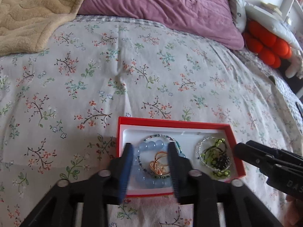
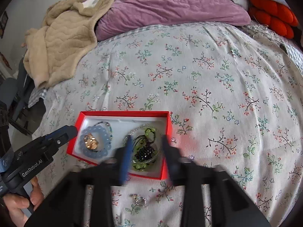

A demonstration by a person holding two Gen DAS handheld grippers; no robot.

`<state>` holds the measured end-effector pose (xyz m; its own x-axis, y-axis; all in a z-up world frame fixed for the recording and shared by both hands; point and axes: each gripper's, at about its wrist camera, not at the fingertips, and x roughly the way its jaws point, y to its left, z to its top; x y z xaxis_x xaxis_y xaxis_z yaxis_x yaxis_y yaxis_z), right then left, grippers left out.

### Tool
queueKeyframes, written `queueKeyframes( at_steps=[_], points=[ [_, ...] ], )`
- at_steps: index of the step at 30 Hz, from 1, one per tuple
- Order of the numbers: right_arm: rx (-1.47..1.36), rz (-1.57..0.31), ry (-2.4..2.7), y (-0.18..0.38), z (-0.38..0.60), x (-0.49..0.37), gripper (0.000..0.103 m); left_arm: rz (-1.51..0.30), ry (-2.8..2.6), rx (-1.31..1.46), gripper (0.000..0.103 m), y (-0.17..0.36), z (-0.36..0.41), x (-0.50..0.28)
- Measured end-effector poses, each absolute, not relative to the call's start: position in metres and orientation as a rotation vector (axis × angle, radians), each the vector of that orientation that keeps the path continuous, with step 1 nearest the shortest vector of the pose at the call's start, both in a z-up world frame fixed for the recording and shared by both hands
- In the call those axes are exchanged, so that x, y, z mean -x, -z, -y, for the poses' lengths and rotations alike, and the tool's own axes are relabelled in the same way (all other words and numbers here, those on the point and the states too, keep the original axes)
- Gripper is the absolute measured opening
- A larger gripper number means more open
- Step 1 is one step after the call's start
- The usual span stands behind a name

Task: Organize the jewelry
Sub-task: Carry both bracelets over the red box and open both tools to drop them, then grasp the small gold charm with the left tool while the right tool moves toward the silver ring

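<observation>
The bed (image 1: 151, 71), covered in a floral sheet, is carrying everything here; a purple pillow (image 1: 166, 7) and a beige blanket (image 1: 32, 13) are lying at its far end; a red box (image 1: 176, 122) with a white lining is sitting on the sheet near the camera, holding the jewelry; the left hand-held gripper (image 1: 150, 147) is hovering with its jaws spread wide over the box's left half, gripping nothing, framing a pale blue bead bracelet (image 1: 151, 144) that is ringing some gold rings (image 1: 160, 165); the right hand-held gripper (image 2: 145, 140) is likewise standing wide open and empty over the right half, where green beaded strands (image 2: 149, 131) and a dark beaded piece (image 2: 144, 153) are lying tangled; a small silver ring (image 2: 139, 200) is resting on the sheet outside the box, nearer the camera.
</observation>
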<state>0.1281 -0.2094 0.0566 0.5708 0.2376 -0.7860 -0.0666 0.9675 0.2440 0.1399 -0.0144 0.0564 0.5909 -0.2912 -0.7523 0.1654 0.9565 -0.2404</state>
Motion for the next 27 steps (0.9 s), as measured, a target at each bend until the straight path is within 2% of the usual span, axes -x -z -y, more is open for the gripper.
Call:
queueKeyframes(
  at_steps=[4, 9, 15, 21, 27],
  points=[
    [-0.199, -0.93, -0.195, -0.066, 0.209, -0.12, 0.05, -0.9, 0.269, 0.128, 0.051, -0.062, 0.014, -0.132],
    [-0.192, -0.938, -0.188, -0.071, 0.205, -0.11, 0.052, -0.917, 0.261, 0.097, 0.073, -0.066, 0.01, -0.119],
    [-0.123, -0.952, -0.174, -0.071, 0.197, -0.092, 0.059, -0.961, 0.203, 0.036, 0.089, -0.061, -0.001, -0.103],
    [-0.059, -0.978, -0.137, -0.062, 0.195, -0.076, 0.07, -1.03, 0.141, -0.026, 0.094, -0.045, -0.016, -0.089],
    [0.026, -1.019, -0.101, -0.045, 0.193, -0.064, 0.074, -1.072, 0.118, -0.1, 0.094, -0.028, -0.031, -0.072]
  ],
)
